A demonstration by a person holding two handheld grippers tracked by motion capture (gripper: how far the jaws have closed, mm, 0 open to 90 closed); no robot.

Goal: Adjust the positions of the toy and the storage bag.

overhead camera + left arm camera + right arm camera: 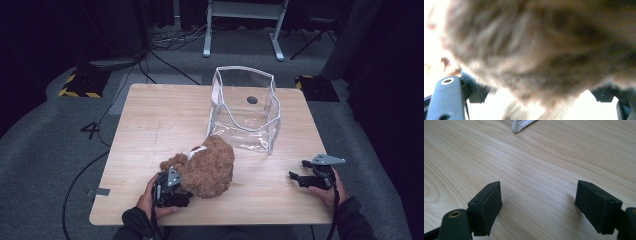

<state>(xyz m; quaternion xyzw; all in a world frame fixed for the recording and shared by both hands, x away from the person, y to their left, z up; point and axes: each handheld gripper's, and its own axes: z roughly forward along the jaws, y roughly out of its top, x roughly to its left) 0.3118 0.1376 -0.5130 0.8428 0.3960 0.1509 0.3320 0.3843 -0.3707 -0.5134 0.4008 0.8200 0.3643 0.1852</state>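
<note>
Progress is looking early: the fluffy brown plush teddy bear [209,167] is lying on its side on the light wooden table [150,125], at lower centre of the high view, just in front of the clear plastic zip pouch with white piping [245,107], and nothing is sitting inside that pouch yet. Judging by the layout, the work in hand is getting the bear into the pouch, so the grasp, the lift and the drop are all remaining.

The pouch is standing upright at upper centre of the table with its mouth gaping open, its near wall almost touching the bear's head.

The left gripper [170,187] is pressing up against the bear's lower left side. In the left gripper view, brown fur [544,55] is bulging between the wide-spread jaws; whether the pads are actually pinching it is not possible to tell.

The right gripper [312,177] is hovering at lower right of the high view, well apart from both bear and pouch. In the right gripper view its jaws are standing wide with bare wood grain between them and a corner of the pouch's white piping [522,125] peeking in at the top.

Around the table, grey carpet [45,145] is spreading out, with black cables [165,62] trailing across it, yellow-and-black hazard tape [80,86] at upper left, and a white metal desk frame [242,20] standing at the top against a dark backdrop.
</note>
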